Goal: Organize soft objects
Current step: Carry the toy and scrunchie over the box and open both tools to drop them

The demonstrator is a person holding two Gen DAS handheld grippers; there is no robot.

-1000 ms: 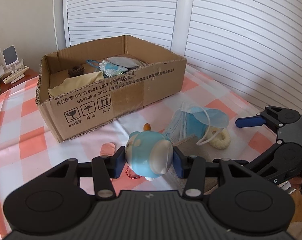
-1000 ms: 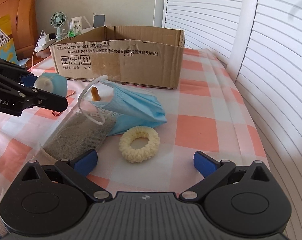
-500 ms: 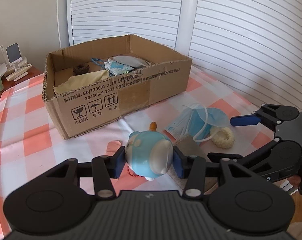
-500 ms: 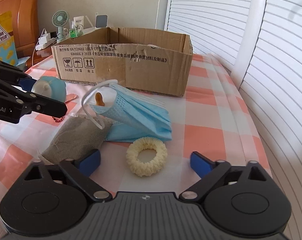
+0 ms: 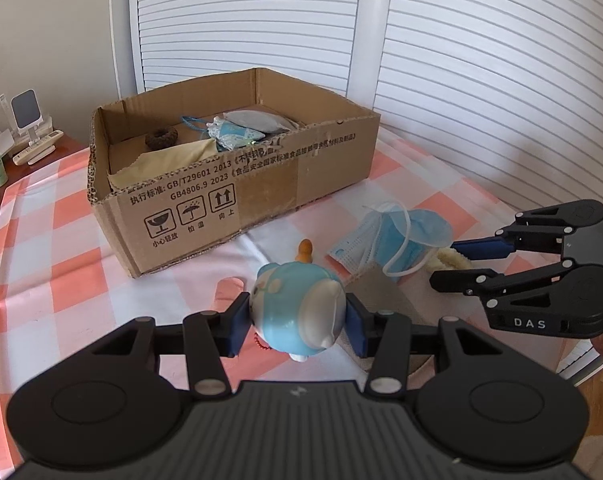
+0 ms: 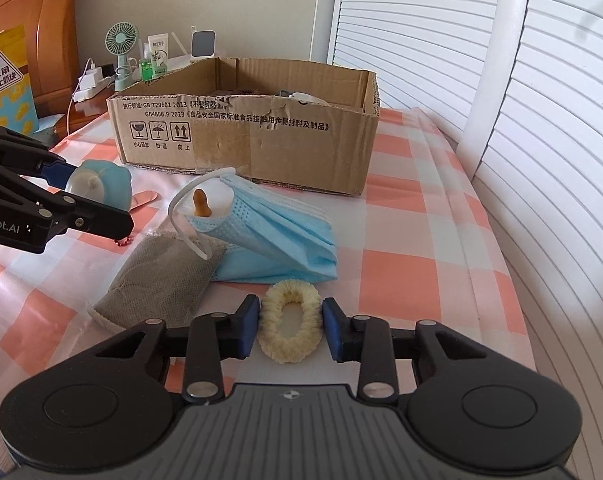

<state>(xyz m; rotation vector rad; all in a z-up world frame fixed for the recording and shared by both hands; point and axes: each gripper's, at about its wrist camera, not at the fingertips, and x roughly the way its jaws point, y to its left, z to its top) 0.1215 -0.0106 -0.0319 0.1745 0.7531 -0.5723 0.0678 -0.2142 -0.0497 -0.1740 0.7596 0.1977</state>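
Note:
My left gripper (image 5: 297,316) is shut on a blue and white plush toy (image 5: 297,312) and holds it above the checked cloth, short of the open cardboard box (image 5: 261,184). The toy also shows in the right wrist view (image 6: 101,186). My right gripper (image 6: 290,330) is shut on a cream fluffy hair ring (image 6: 290,328) that lies on the cloth. Blue face masks (image 6: 277,236) and a grey cloth pouch (image 6: 161,280) lie just beyond it. The box holds a tan cloth (image 5: 161,164), a dark hair ring (image 5: 161,138) and a pouch.
A small orange piece (image 6: 201,202) and a pink strip (image 6: 143,198) lie on the cloth. A side table at the back left holds a fan (image 6: 121,46), bottles and a charger. White slatted doors (image 6: 561,160) run along the right edge.
My right gripper moved forward and closed on the cream hair ring. My left gripper lifted slightly with the plush toy, keeping its grip.

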